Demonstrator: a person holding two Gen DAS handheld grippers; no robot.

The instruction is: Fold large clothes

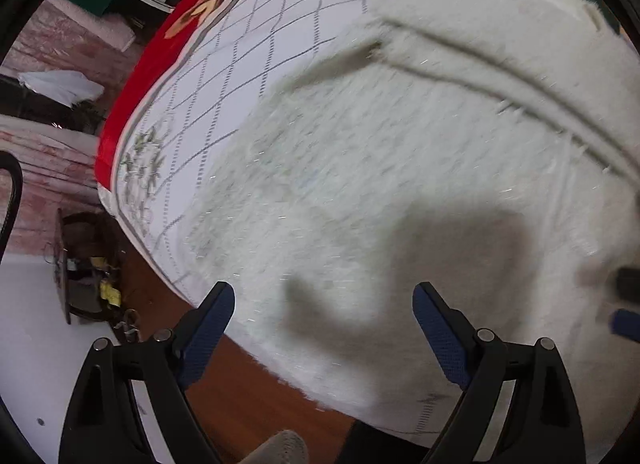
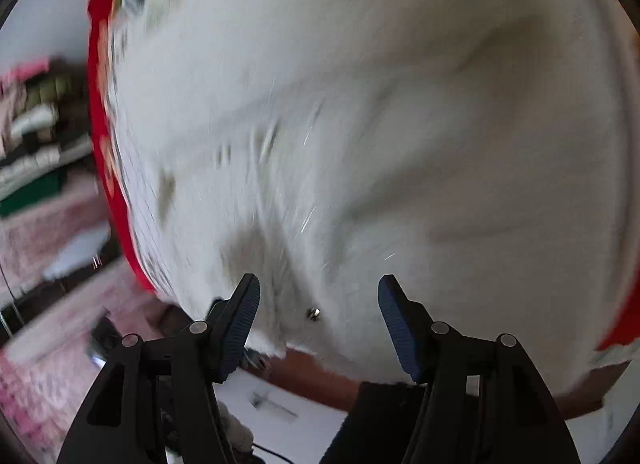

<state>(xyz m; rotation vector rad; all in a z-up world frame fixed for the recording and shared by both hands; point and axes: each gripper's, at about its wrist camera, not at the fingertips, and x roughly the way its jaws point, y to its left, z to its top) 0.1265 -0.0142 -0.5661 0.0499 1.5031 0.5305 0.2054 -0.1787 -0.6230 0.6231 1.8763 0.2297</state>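
Note:
A large white fluffy garment (image 1: 400,167) lies spread over a bed, its near edge hanging over the bed's front side. My left gripper (image 1: 323,296) is open and empty, hovering above the garment's near edge. A fold or seam line (image 1: 500,75) runs across its far part. In the right wrist view the same white garment (image 2: 380,123) fills the frame, blurred by motion. My right gripper (image 2: 319,290) is open and empty just above its near hem. The other gripper's blue fingertip (image 1: 626,324) shows at the right edge of the left wrist view.
The bed has a white grid-patterned sheet (image 1: 248,63) with a red border (image 1: 120,119). A brown wooden bed frame (image 1: 248,388) runs along the front. Clutter and a dark basket (image 1: 84,272) sit on the floor at left. Stacked clothes (image 2: 36,135) lie at left.

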